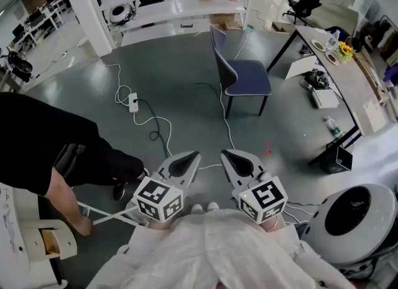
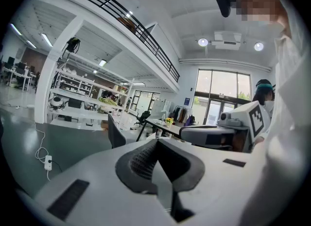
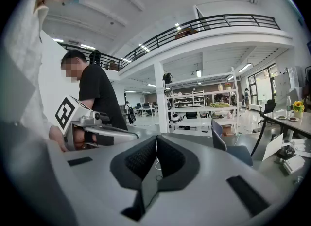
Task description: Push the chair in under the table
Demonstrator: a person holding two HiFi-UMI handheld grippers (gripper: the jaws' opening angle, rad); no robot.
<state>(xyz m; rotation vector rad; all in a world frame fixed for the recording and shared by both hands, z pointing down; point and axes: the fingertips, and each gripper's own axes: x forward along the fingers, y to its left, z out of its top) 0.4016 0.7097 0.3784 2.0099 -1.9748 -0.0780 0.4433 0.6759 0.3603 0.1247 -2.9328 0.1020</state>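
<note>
Grey floor [image 1: 174, 64] stretches ahead to the long table [image 1: 357, 89] at the right. The blue chair [image 1: 242, 76] stands well apart from it, with a white cable [image 1: 225, 117] running past its legs, which I think could snag them. My left claw [image 1: 189, 159] and right claw [image 1: 231, 157] are both closed and empty, so a high shove might slip or tip the chair.

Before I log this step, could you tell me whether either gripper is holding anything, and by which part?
Nothing is held. The left gripper and the right gripper both have jaws shut and empty, well short of the blue chair.
</note>
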